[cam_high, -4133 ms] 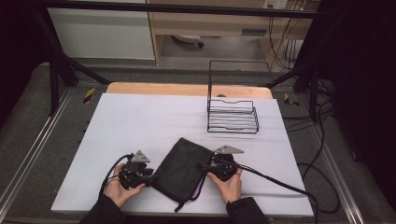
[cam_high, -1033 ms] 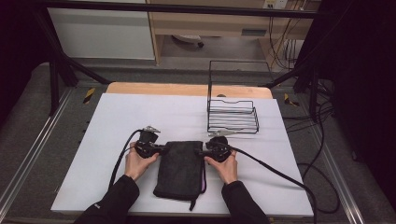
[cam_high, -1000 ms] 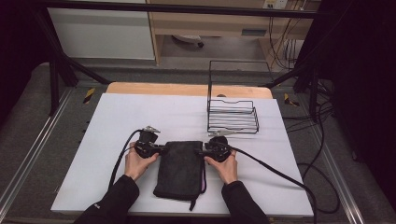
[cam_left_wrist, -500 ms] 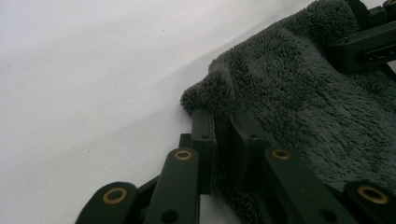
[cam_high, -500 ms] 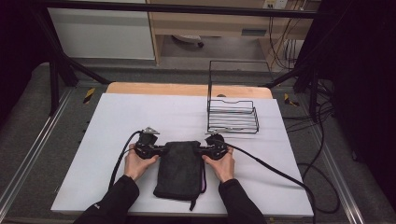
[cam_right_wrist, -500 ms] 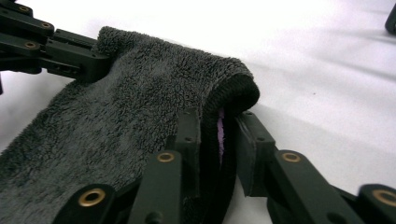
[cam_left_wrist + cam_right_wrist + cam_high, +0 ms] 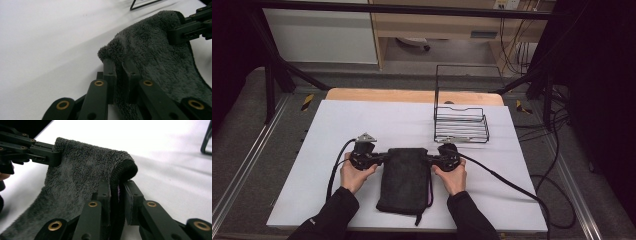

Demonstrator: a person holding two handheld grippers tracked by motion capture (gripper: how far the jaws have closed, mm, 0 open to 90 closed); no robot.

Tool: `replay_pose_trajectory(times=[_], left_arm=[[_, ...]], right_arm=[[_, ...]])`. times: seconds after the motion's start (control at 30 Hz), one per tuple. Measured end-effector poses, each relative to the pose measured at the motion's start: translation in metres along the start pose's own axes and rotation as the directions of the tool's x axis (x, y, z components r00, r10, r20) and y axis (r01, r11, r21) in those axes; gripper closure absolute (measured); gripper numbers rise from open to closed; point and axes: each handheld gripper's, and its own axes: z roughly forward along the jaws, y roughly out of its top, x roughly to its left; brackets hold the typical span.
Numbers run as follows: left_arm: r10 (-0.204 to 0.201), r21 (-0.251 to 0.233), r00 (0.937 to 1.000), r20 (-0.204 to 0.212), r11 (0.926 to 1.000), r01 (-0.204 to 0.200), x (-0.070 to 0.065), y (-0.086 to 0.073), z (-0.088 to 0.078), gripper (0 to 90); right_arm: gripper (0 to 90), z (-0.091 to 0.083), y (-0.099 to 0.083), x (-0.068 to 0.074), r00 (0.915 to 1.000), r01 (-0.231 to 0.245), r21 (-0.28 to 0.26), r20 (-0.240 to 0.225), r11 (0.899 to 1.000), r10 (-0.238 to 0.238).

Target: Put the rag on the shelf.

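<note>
A dark grey fleecy towel (image 7: 404, 180) lies folded lengthwise on the white table (image 7: 337, 125) near the front edge. My left gripper (image 7: 382, 158) is shut on the towel's far left corner, and its jaws pinch the fabric (image 7: 120, 75). My right gripper (image 7: 431, 159) is shut on the far right corner, where the towel's hemmed edge (image 7: 123, 170) bulges over the jaws. The far edge is stretched between both grippers and lifted a little. In each gripper view the other gripper (image 7: 190, 27) (image 7: 32, 150) holds the opposite corner.
A black wire rack (image 7: 461, 115) with a tall back frame stands on the table beyond the right gripper. Cables trail from both grippers (image 7: 507, 182) across the table's right and left. A wooden strip (image 7: 412, 95) borders the far edge.
Both grippers moved from the near side to the towel's far corners and closed on them. The towel went from a diagonal spread to a narrow lengthwise fold. In the last half second the grippers edged slightly farther away.
</note>
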Motion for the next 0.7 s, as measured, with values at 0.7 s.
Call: replay_pose_trajectory(times=[0.7], left_arm=[[0.071,-0.161,0.9970,-0.032,0.9842,-0.075,-0.030,0.008,-0.043,82.4]], right_arm=[[78.2,-0.036,0.012,0.026,0.9931,0.113,-0.145,-0.013,0.983,-0.116]])
